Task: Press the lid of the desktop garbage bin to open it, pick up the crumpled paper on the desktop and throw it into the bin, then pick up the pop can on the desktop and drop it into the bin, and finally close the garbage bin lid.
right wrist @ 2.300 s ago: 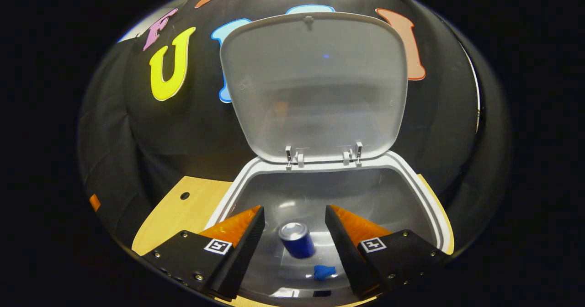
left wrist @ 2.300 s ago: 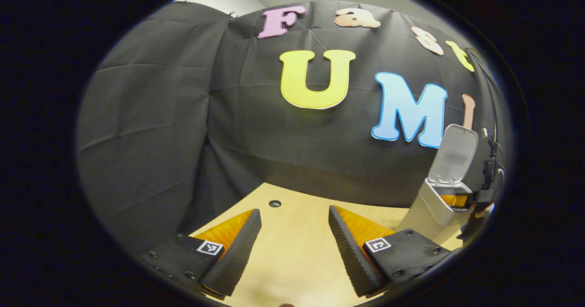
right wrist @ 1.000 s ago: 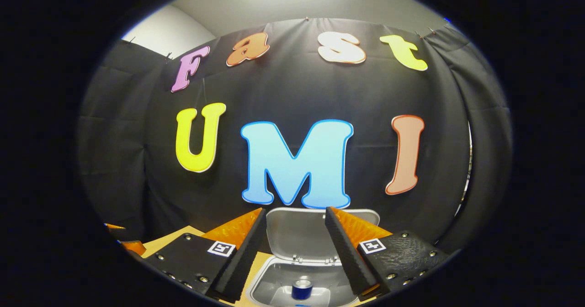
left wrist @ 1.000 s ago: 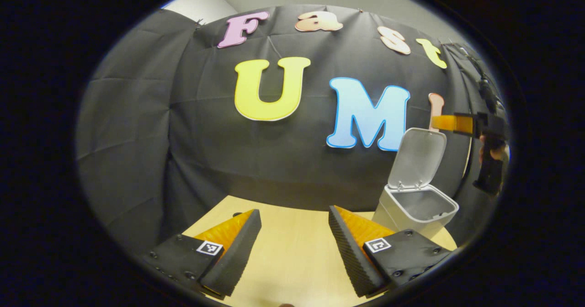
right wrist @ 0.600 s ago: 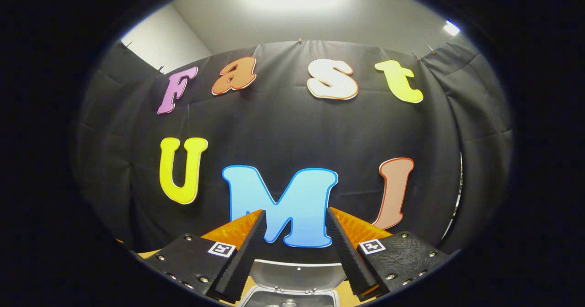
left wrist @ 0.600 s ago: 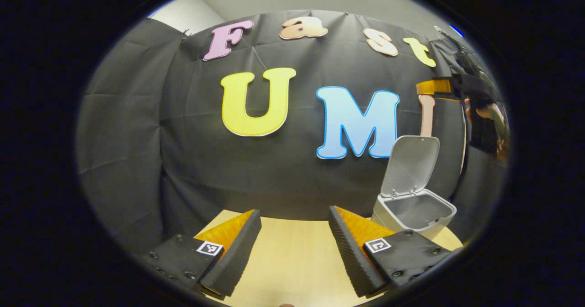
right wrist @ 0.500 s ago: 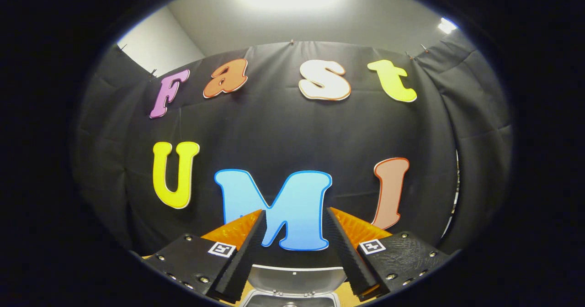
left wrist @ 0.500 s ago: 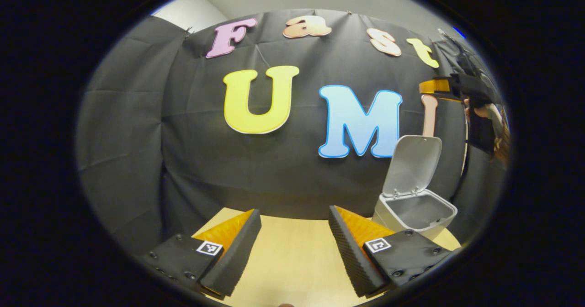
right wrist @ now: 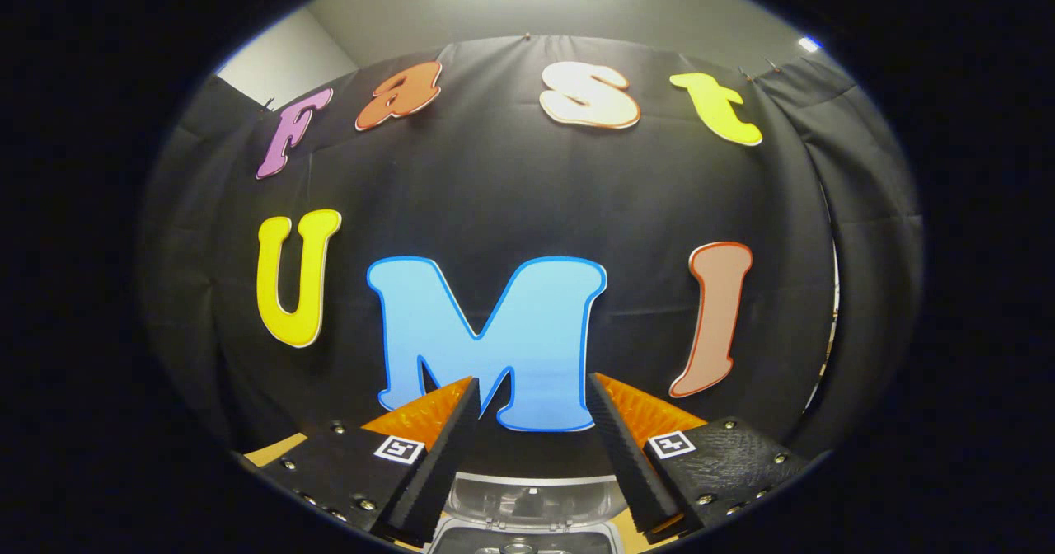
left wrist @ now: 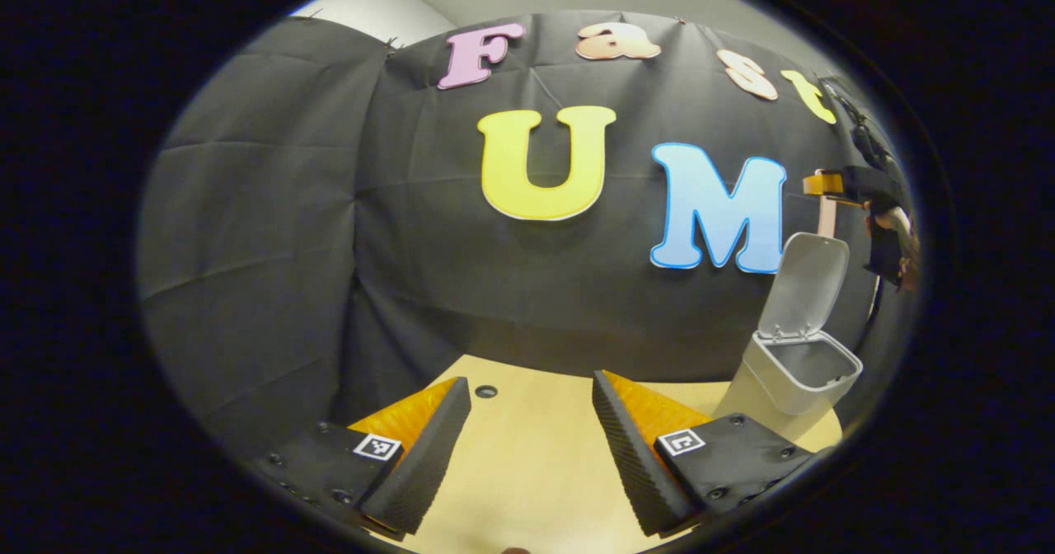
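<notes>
The garbage bin (left wrist: 798,368) is sitting on the table (left wrist: 527,463), off past the right finger in the left gripper view. Its lid (left wrist: 804,284) is standing up, so the bin is open at the top. You cannot see into the bin from this side.

The table is showing between the two fingers of the left gripper (left wrist: 532,393), and it is bare there. A small dark hole (left wrist: 485,391) is lying in the table just beyond the tip of the left finger. The left gripper's fingers are standing wide apart and are holding nothing.

High above the bin's lid in the left gripper view, the right gripper (left wrist: 857,187) is hanging in the air with a hand (left wrist: 894,224) around it.

In the right gripper view, the right gripper (right wrist: 532,389) is pointing at the black wall. Its fingers are also wide apart with nothing between them. The lid (right wrist: 536,488) is peeking up low down between the two fingers. Right below it, at the very bottom, the round top of the pop can (right wrist: 517,548) is showing inside the bin. A little strip of table (right wrist: 268,453) is peeking out beside the left finger.
</notes>
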Demonstrator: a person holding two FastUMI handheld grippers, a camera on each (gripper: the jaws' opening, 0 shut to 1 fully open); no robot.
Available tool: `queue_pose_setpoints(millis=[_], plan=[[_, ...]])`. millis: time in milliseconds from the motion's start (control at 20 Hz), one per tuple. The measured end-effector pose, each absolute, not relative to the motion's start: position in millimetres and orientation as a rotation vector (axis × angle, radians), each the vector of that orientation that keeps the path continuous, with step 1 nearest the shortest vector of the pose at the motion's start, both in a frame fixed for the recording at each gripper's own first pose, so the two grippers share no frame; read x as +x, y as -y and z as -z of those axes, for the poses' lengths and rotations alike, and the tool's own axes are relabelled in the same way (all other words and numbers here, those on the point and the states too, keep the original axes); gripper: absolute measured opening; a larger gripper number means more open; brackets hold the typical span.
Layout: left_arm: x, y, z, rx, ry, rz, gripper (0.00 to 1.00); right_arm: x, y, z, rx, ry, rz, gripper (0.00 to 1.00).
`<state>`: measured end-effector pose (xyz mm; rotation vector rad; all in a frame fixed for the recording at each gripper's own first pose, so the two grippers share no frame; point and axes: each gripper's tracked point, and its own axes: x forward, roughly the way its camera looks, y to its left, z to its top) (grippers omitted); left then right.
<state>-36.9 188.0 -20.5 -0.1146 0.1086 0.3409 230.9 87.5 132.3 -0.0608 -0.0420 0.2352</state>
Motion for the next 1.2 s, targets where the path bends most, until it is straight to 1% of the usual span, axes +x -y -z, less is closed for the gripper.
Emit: queue_pose_setpoints(millis=[300, 450, 650, 850, 1050, 1150, 1200], plan=[[-59, -226, 45, -0.13, -0.128, -0.391, 0.99, 227, -103, -97, -0.116, -0.055, -0.287, 0.84], [-59, -228, 49, -0.138, -0.132, -0.385, 0.99, 223, -103, -81, -0.114, -0.104, -0.303, 0.84], [-52, -226, 50, -0.148, -0.136, -0.372, 0.99, 214, -100, -77, -0.056, -0.132, -0.325, 0.83], [-43, -216, 44, -0.134, -0.129, -0.348, 0.99, 189, -97, -66, -0.038, -0.155, -0.351, 0.83], [-38, -198, 44, -0.147, -0.117, -0.299, 0.97, 147, -88, -38, -0.028, -0.223, -0.378, 0.83], [-32, -186, 45, -0.105, -0.121, -0.276, 0.99, 134, -84, -24, -0.024, -0.249, -0.38, 0.83], [-29, -179, 47, -0.072, -0.129, -0.262, 0.98, 128, -82, -17, -0.016, -0.258, -0.381, 0.83]])
